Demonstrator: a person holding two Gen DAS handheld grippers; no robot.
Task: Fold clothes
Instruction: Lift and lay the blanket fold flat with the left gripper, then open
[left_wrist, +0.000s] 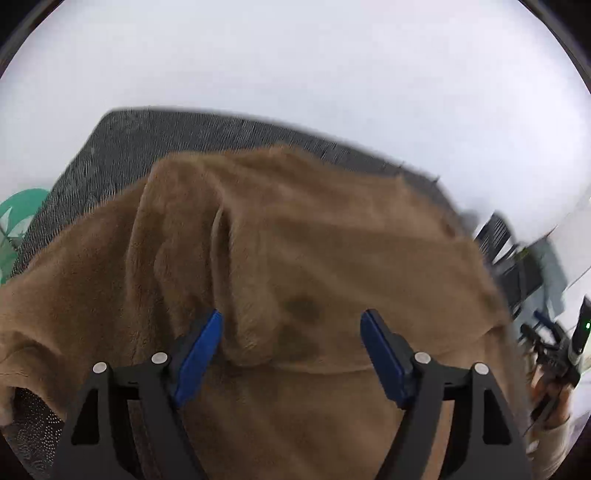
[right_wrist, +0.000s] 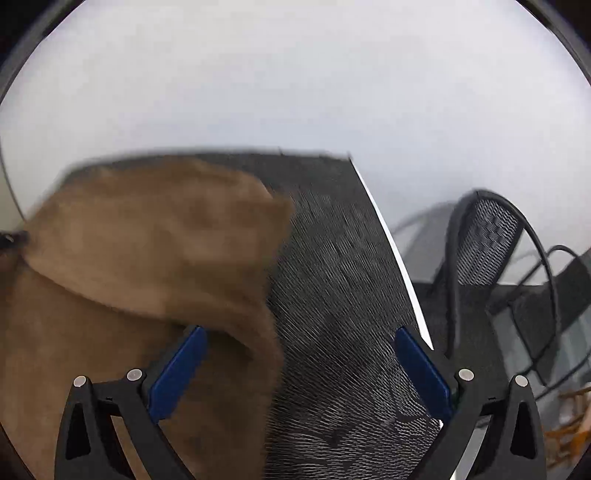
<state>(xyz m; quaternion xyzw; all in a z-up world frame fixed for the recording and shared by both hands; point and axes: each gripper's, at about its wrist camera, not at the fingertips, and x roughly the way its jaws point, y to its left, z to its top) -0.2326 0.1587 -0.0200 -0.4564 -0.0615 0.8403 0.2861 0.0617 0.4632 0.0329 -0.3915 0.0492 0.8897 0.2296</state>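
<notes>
A brown fleecy garment (left_wrist: 314, 251) lies spread and partly folded over on a dark patterned table mat (left_wrist: 122, 155). My left gripper (left_wrist: 291, 317) hovers over its middle with the blue pads wide apart and only loose cloth below them. In the right wrist view the same brown garment (right_wrist: 147, 240) fills the left half, its folded edge ending near the middle of the mat (right_wrist: 340, 295). My right gripper (right_wrist: 299, 336) is open; its left finger is over the cloth edge, its right finger over bare mat. The other gripper, held in a hand (left_wrist: 557, 354), shows at the right of the left wrist view.
The mat's right edge (right_wrist: 391, 236) runs diagonally, with a black mesh chair (right_wrist: 487, 251) just beyond it. A green object (left_wrist: 22, 221) sits off the mat's left edge. Dark clutter (left_wrist: 509, 258) stands past the garment's far right. A pale wall fills the background.
</notes>
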